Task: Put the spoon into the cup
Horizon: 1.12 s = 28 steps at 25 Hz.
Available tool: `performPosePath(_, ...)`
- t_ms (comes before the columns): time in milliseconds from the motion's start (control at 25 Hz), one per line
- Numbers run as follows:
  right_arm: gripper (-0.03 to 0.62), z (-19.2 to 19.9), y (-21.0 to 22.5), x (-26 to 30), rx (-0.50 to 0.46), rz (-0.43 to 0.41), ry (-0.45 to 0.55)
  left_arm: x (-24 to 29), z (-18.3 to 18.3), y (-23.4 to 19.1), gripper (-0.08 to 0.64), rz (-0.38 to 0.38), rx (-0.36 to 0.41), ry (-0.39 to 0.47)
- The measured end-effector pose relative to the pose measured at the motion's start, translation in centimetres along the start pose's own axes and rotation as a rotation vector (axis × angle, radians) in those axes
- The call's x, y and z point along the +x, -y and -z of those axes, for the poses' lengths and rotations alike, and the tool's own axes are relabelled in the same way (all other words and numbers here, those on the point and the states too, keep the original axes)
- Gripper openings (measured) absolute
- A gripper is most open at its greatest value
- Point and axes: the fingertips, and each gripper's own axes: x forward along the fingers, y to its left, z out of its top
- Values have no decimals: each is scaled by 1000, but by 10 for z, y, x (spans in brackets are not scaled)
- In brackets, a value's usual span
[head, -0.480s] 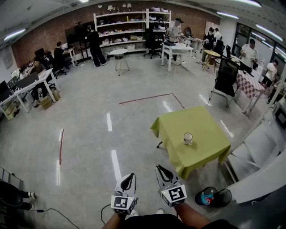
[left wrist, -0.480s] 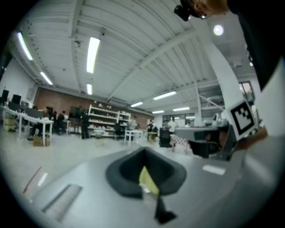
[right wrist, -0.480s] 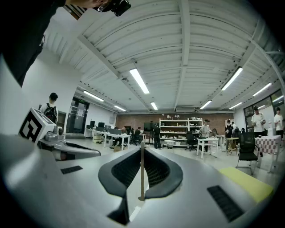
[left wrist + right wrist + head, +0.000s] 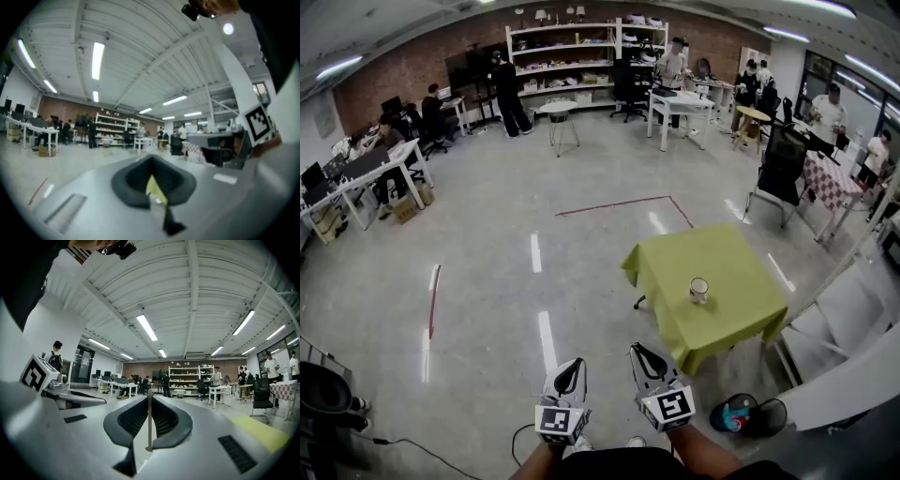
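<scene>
Spoon: a thin brown spoon (image 4: 149, 420) stands edge-on as a narrow upright strip between the jaws of the right gripper (image 4: 150, 395). Its bowl cannot be made out.
Right gripper jaws: drawn in on the strip, a dark ribbed pad touching it on either side.
Right gripper position: low in the head view (image 4: 640, 350), held level at the person's front, with its marker cube nearest the body.
Left gripper (image 4: 151, 158): jaws together at the tips. Nothing is seen held. A sliver of yellow-green shows through the gap beneath the tips, and what it is cannot be told.
Left gripper position: just beside the right one in the head view (image 4: 575, 363), also level, the two not touching.
Cup: a white cup with a dark rim (image 4: 699, 290) stands upright near the middle of the table. It is well apart from both grippers, ahead of them and to the right.
Table: a square table under a yellow-green cloth (image 4: 727, 248), with the cup the only item seen on it.
Floor: polished grey concrete floor (image 4: 487, 272) with a red tape line (image 4: 614, 205) marked beyond the table.
Surroundings: a black office chair (image 4: 780, 164) stands to the right of the table. White shelving (image 4: 572, 56) lines a brick wall at the far end. Several people are standing or seated at white desks there.
</scene>
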Motion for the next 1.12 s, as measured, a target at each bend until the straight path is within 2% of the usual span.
performPosePath(560,28,-4,-9,4,38,-17,28,-10,-2,-4,6,4,-6,2)
performPosePath(1120,28,-5,-38,42,21,6,6,-11,-9,-51,6,38,24,14)
